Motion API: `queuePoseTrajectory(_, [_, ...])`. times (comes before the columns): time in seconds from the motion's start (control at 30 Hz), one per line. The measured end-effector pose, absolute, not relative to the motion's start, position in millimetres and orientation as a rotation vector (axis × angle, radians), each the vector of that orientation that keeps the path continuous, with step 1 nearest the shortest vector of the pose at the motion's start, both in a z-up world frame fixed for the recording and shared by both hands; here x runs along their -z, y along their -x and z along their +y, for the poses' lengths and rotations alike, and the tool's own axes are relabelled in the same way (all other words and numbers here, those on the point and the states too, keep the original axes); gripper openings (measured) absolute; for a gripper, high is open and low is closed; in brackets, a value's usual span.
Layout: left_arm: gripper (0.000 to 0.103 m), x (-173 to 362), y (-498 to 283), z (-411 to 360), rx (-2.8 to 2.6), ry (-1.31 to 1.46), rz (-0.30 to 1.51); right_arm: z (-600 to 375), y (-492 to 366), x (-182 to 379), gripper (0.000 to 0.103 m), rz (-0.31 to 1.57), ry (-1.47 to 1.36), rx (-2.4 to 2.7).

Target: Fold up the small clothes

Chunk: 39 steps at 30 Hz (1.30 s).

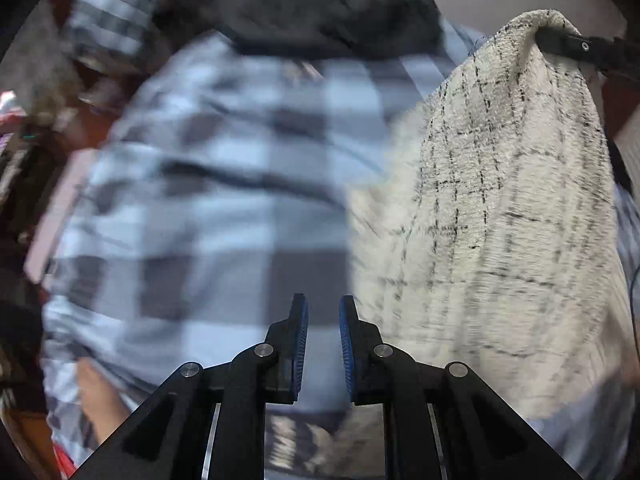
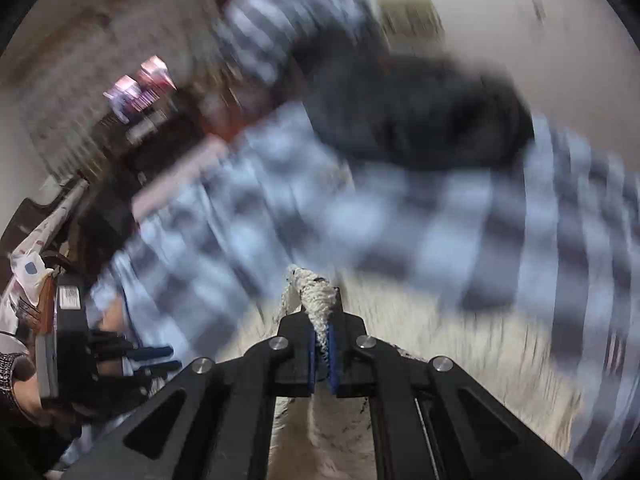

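Lift step: right gripper (image 2: 322,354) clamped on cream checked cloth (image 1: 512,208), hanging above plaid bedsheet (image 1: 208,184); left gripper (image 1: 323,344) parted, empty. Next: pinch free corner

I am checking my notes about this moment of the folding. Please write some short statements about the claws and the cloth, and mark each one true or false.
1. The right claw is shut on the cream cloth. True.
2. The left claw grips the cream cloth. False: its jaws stand apart with nothing between them.
3. The cream cloth hangs down from the right claw in the left wrist view. True.
4. The cream cloth is plain, with no pattern. False: thin dark lines cross it in a grid.
5. Under the cloth lies a blue and grey checked bedsheet. True.
6. The dark garment lies on a bare wooden floor. False: it lies on the checked bedsheet.
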<state>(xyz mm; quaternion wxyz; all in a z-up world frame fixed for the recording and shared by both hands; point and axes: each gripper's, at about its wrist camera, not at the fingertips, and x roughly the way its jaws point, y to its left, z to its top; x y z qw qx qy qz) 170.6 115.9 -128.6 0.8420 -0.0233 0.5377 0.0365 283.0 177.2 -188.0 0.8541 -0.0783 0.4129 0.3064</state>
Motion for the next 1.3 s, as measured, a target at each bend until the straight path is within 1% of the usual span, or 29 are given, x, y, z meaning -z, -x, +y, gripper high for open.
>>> queuePoseTrajectory(0.03, [0.014, 123, -169, 121, -0.107, 0.056, 1.107, 188, -283, 184, 0.002, 0.817, 0.198, -0.622])
queuePoseTrajectory(0.07, [0.014, 119, -169, 125, -0.122, 0.067, 1.093, 198, -288, 191, 0.008, 0.816, 0.220, -0.587])
queuePoseTrajectory(0.1, [0.014, 116, -169, 129, -0.127, 0.085, 1.083, 206, -295, 202, 0.024, 0.851, 0.240, -0.539])
queuePoseTrajectory(0.13, [0.014, 114, -169, 132, -0.129, 0.101, 1.078, 206, -306, 218, 0.051, 0.933, 0.255, -0.469])
queuePoseTrajectory(0.17, [0.014, 113, -168, 135, -0.134, 0.114, 1.076, 200, -317, 235, 0.064, 1.035, 0.254, -0.380])
queuePoseTrajectory(0.2, [0.014, 111, -166, 140, -0.137, 0.120, 1.075, 190, -322, 245, 0.068, 1.106, 0.238, -0.322])
queuePoseTrajectory(0.23, [0.014, 111, -166, 143, -0.136, 0.125, 1.077, 172, -326, 254, 0.068, 1.163, 0.198, -0.270])
queuePoseTrajectory(0.27, [0.014, 111, -166, 144, -0.129, 0.129, 1.078, 152, -322, 252, 0.068, 1.164, 0.166, -0.243])
queuePoseTrajectory(0.37, [0.014, 110, -165, 144, -0.093, 0.132, 1.098, 97, -303, 226, 0.069, 1.140, 0.118, -0.149])
queuePoseTrajectory(0.47, [0.014, 104, -151, 130, -0.048, 0.108, 1.152, 55, -273, 196, 0.069, 1.183, 0.121, -0.094])
queuePoseTrajectory(0.6, [0.014, 101, -131, 114, -0.053, 0.000, 1.192, 24, -211, 161, 0.069, 1.233, 0.205, -0.011])
queuePoseTrajectory(0.67, [0.014, 103, -116, 103, -0.058, -0.055, 1.242, 11, -176, 151, 0.070, 1.260, 0.209, 0.033])
queuePoseTrajectory(0.7, [0.014, 103, -107, 96, -0.066, -0.085, 1.275, 7, -161, 149, 0.073, 1.283, 0.210, 0.043])
queuePoseTrajectory(0.77, [0.014, 96, -94, 85, -0.055, -0.115, 1.300, 3, -127, 151, 0.074, 1.342, 0.205, 0.032])
queuePoseTrajectory(0.9, [0.014, 67, -72, 67, -0.019, -0.132, 1.279, 10, -89, 172, 0.074, 1.461, 0.169, -0.071])
queuePoseTrajectory(1.03, [0.014, 49, -59, 51, -0.011, -0.119, 1.259, 22, -72, 201, 0.074, 1.468, 0.229, -0.147])
queuePoseTrajectory(1.13, [0.014, 53, -57, 43, 0.063, -0.077, 1.241, 27, -70, 215, 0.074, 1.496, 0.324, -0.153])
queuePoseTrajectory(1.3, [0.014, 68, -57, 39, 0.058, -0.122, 1.277, 21, -67, 213, 0.074, 1.488, 0.290, -0.177])
